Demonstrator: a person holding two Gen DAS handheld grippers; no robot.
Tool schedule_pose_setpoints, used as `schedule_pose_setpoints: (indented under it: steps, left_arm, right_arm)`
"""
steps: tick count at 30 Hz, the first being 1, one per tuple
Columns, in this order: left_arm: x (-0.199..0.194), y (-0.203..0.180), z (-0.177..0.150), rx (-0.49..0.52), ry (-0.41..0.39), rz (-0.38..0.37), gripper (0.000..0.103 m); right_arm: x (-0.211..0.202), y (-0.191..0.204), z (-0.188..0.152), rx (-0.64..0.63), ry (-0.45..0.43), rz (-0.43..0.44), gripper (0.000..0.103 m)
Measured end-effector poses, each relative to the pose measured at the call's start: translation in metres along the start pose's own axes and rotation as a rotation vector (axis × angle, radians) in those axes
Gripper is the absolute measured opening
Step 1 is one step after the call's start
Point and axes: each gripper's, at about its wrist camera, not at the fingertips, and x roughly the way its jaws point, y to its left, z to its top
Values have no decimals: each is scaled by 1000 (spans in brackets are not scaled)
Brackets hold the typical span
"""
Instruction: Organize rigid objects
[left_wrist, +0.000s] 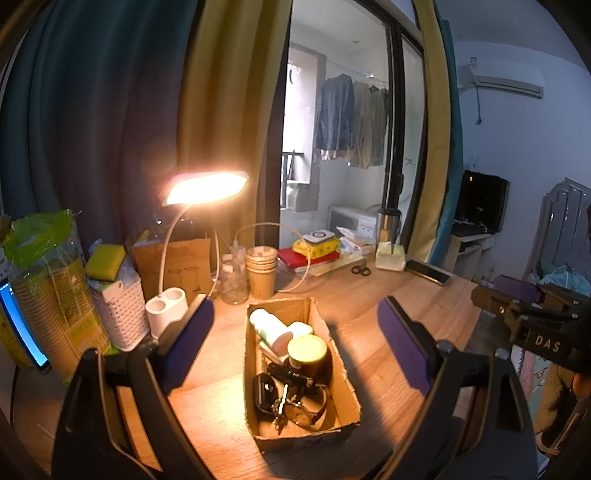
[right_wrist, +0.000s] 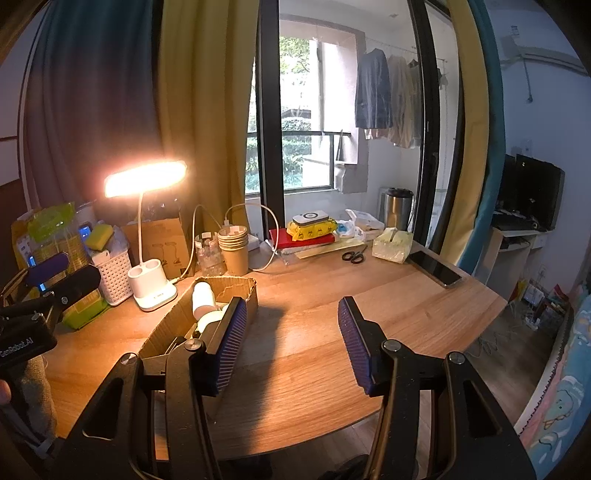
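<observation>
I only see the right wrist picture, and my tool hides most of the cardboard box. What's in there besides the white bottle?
Observer: In the left wrist view, a jar with a yellow-green lid stands upright in the cardboard box, right next to that bottle.
Operator: Ooh! And what's at the end nearest us?
Observer: A dark tangle lies there, with what looks like a black key fob on its left side.
</observation>
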Motion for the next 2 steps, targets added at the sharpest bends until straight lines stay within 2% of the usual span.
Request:
schedule_pose_setpoints:
  steps: [2]
  left_arm:
    - [3, 1, -2, -8, 11, -1, 91]
  right_arm:
    - [3, 0, -1, -1, 6, 3, 54]
